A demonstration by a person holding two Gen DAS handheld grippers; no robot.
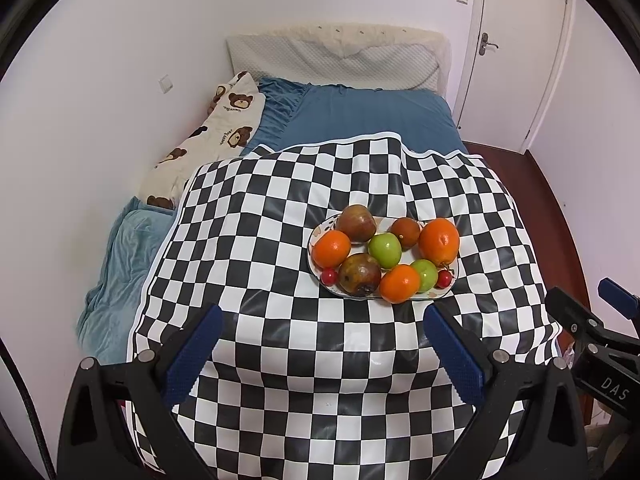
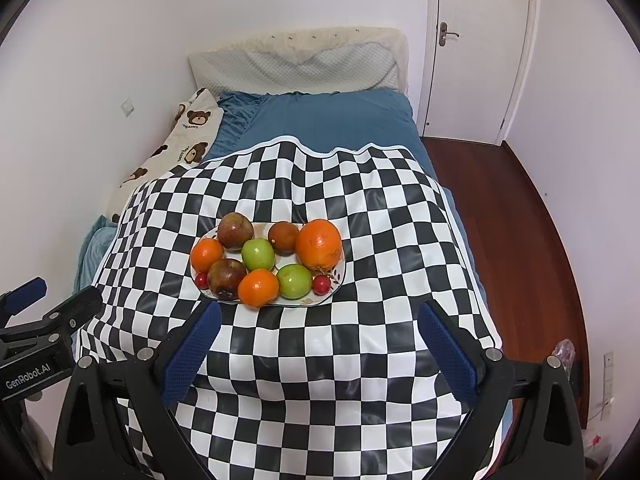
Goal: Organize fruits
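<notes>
All the fruits (image 2: 268, 260) lie gathered, touching, on one plate (image 2: 338, 276) mid-bed on the checkered cloth (image 2: 320, 360), so nothing rolls, while the left tool (image 1: 320, 344) and right tool (image 2: 318, 340) hover empty, fingers apart, short of the plate's near rim.

cloth (image 1: 320, 352): black-white checks | sheet (image 1: 372, 116): blue | quilt (image 1: 216, 136): cream, brown bears | oranges (image 1: 439, 241): orange | apples (image 1: 385, 250): green | cherries (image 1: 329, 276): red | plate (image 1: 404, 258): white, floral | pads (image 1: 194, 354): blue
</notes>
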